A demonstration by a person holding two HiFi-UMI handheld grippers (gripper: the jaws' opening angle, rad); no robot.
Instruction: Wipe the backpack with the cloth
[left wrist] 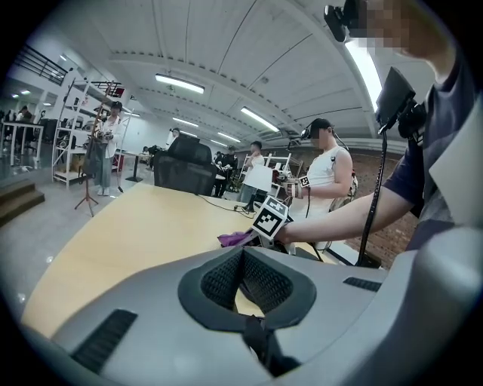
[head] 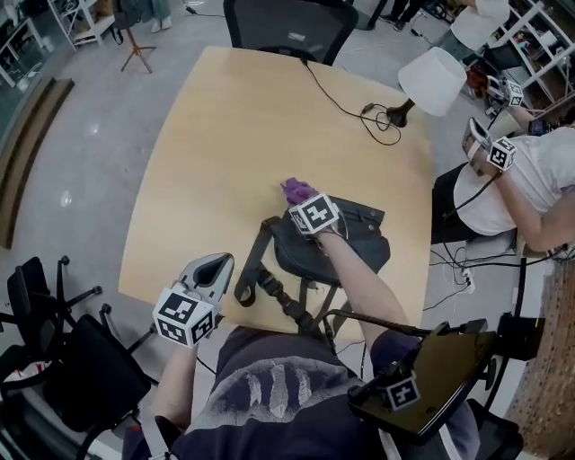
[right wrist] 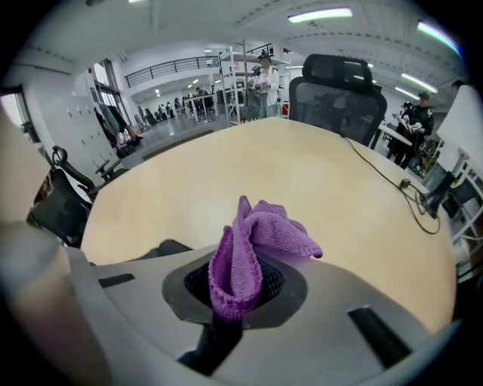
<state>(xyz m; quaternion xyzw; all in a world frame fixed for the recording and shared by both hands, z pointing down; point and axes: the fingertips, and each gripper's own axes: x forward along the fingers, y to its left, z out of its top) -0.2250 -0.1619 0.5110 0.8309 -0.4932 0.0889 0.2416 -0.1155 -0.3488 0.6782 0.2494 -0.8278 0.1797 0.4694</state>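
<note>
A dark grey backpack (head: pixel 346 241) lies flat near the table's front right edge, its straps (head: pixel 269 283) trailing toward me. My right gripper (head: pixel 304 202) hovers over the backpack's far left corner, shut on a purple cloth (head: pixel 297 190). In the right gripper view the cloth (right wrist: pixel 260 234) sticks up, bunched between the jaws, and a dark edge of the backpack (right wrist: pixel 167 247) shows below left. My left gripper (head: pixel 216 266) is held off the table's front edge, left of the straps, shut with nothing in it. From the left gripper view (left wrist: pixel 245 283) the cloth (left wrist: pixel 235 239) shows ahead.
The tan table (head: pixel 234 135) carries a white lamp (head: pixel 431 81) and its black cable (head: pixel 346 108) at the far right. An office chair (head: pixel 287 27) stands behind the table. Another person (head: pixel 521 180) sits at the right. Black chairs (head: pixel 54 359) stand at my left.
</note>
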